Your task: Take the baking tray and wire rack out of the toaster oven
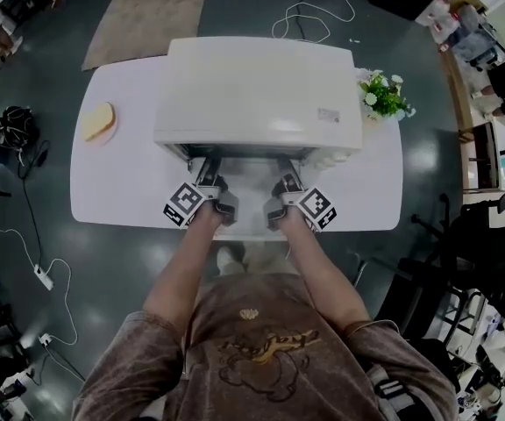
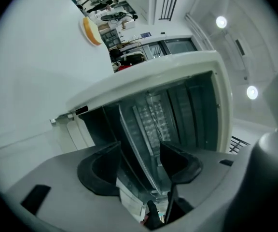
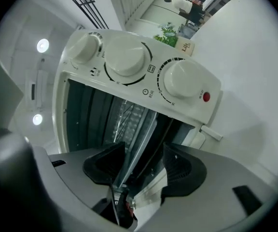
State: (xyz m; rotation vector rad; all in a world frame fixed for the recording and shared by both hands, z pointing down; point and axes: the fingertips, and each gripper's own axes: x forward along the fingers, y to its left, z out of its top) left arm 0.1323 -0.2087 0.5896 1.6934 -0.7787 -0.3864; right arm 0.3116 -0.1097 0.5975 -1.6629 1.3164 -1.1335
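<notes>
White box-shaped toaster oven stands mid-table on the white table, its door dropped open toward the near edge. The thin metal baking tray and silver wire rack are both inside. Left gripper and right gripper sit at the oven mouth, one toward each side, jaws spread wide with the tray's front lip running between them, unpinched; judged: the paired placement should let the tray slide out level.

Bread slice and plant sit on table.
</notes>
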